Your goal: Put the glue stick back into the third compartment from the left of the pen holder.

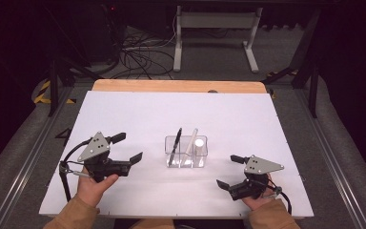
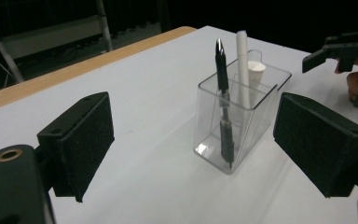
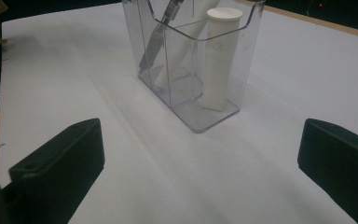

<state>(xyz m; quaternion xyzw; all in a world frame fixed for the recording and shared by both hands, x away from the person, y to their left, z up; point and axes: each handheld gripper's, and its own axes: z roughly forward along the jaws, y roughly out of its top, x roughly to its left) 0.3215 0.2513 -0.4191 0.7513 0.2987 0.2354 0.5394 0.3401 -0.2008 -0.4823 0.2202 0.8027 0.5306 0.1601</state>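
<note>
A clear holder (image 1: 186,151) stands mid-worktop (image 1: 124,109) with a black pen (image 1: 175,142), a white stick (image 1: 190,140) and a white tube (image 1: 199,144) inside (all upright or leaning). The left tool (image 1: 126,151) and right tool (image 1: 228,171) flank it, both gaping wide and empty.

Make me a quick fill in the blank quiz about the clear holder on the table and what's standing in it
1. The clear holder stands on the white table between the two ____.
2. The pen leaning in the holder is ____ in colour.
3. The left gripper has its jaws ____.
4. The short cylinder in the holder is ____ in colour.

Missing words: grippers; black; open; white
</note>
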